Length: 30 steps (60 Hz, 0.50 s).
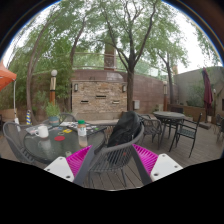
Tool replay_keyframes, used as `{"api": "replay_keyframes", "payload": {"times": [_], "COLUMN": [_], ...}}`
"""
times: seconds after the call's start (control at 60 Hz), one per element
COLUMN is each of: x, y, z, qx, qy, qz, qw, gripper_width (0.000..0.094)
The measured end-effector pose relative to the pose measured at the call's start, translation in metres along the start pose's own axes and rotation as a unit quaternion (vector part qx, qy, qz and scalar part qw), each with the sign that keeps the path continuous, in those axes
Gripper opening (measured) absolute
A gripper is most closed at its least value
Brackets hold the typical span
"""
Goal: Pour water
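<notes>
Gripper (112, 160): pink pads (77, 157) spread wide, holding nothing; grey chair (112, 152) between; glass table (50, 140) left, bottle (82, 129) upright.

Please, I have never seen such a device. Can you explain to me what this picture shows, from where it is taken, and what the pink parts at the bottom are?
There is no robot here. A person carries a hand-held gripper, and the camera rides on it, looking forward along its two fingers. The pink parts are pads on the inner faces of those fingers. The fingers are open and hold nothing. A dark chair stands just ahead of them. The place is an outdoor patio with trees and a brick fireplace. On the glass table beside the chair stand a bottle and some small things too blurred to name. Another table with chairs is further off.
</notes>
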<state>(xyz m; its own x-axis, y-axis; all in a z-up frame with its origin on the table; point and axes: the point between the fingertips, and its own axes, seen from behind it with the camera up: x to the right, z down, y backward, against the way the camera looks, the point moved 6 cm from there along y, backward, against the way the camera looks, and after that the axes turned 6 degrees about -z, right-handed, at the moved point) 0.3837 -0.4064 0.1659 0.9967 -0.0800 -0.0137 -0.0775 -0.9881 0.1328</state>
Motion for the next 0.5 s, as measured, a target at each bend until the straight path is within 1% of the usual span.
{"api": "replay_keyframes", "payload": {"times": [0.25, 0.5], "x": [-0.018, -0.079], "y": [-0.03, -0.126], "z": [-0.002, -0.003], "qx": [0.008, -0.002], "qy": [0.008, 0.014], "qz": [-0.029, -0.071], "qw": [1.0, 0.997], "gripper_width": [0.0825, 0.0825]}}
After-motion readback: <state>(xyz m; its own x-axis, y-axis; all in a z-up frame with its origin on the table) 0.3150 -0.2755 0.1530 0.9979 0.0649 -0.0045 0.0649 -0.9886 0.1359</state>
